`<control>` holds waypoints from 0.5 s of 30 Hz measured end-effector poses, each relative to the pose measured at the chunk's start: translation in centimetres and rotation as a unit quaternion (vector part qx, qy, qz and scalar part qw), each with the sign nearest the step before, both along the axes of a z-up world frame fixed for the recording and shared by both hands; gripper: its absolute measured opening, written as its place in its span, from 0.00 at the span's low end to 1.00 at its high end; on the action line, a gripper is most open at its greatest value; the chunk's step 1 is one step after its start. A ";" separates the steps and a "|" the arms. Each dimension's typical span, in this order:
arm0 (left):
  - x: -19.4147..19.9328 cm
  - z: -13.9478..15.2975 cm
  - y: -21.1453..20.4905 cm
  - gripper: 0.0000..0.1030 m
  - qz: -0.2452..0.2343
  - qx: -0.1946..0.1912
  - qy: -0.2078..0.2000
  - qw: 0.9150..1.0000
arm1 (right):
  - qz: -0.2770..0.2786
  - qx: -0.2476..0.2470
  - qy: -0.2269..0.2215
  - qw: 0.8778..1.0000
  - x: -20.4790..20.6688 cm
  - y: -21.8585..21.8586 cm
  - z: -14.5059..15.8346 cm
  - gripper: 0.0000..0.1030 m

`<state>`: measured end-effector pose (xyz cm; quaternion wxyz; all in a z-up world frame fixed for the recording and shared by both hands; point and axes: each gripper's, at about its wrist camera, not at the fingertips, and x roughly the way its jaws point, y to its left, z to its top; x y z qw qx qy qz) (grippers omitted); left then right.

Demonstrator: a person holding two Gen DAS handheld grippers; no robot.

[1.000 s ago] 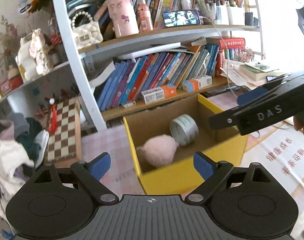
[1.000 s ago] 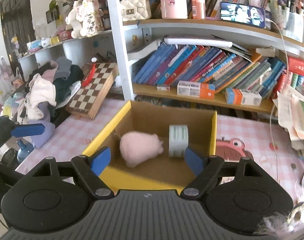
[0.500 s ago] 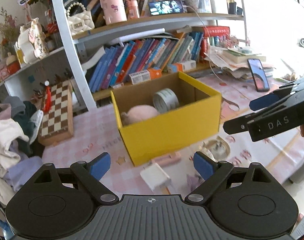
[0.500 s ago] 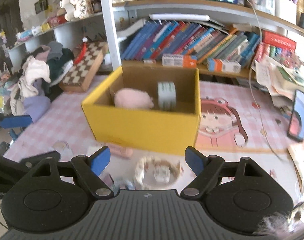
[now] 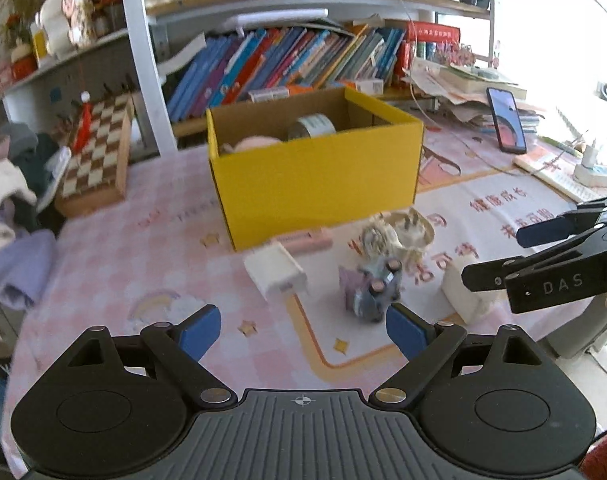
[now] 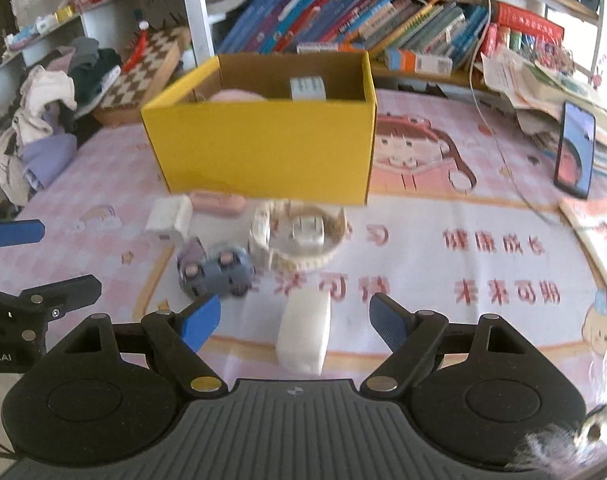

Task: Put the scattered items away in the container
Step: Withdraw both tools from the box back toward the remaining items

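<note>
The yellow box (image 6: 263, 148) sits mid-table, already holding a pink plush (image 5: 249, 145) and a tape roll (image 5: 312, 125). Still out in front of it: a white block (image 6: 305, 330), a blue toy car (image 6: 219, 270), a charger (image 5: 277, 271), a pink case (image 6: 217, 202) and a beaded ring (image 6: 299, 236). Our right gripper (image 6: 293, 318) is spread, empty, with the block between its fingers (nearest, so we judge it next). We should lower squarely, close across its narrow sides, then lift clear of the car. Our left gripper (image 5: 301, 334) hangs spread and empty too.

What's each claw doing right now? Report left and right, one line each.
Left claw: open, holding nothing.
Right claw: open, holding nothing, a white block lying between its fingers.
</note>
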<state>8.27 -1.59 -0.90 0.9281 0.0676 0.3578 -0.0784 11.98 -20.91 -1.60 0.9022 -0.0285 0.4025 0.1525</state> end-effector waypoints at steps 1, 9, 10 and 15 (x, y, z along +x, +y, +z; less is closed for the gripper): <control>-0.1 -0.3 -0.1 0.89 0.001 -0.003 0.003 1.000 | -0.002 -0.001 0.005 1.000 -0.1 0.0 -0.3 0.79; -0.8 -1.7 -0.8 0.89 0.014 -0.012 0.016 1.000 | -0.018 -0.012 0.023 0.999 -0.5 -0.4 -2.0 0.76; -0.9 -1.9 -0.8 0.89 0.015 -0.012 0.016 1.000 | -0.020 -0.014 0.024 0.999 -0.5 -0.4 -2.1 0.76; -0.7 -2.5 -1.0 0.87 0.019 -0.008 0.020 1.000 | -0.016 -0.024 0.024 0.999 -0.2 -0.2 -2.5 0.67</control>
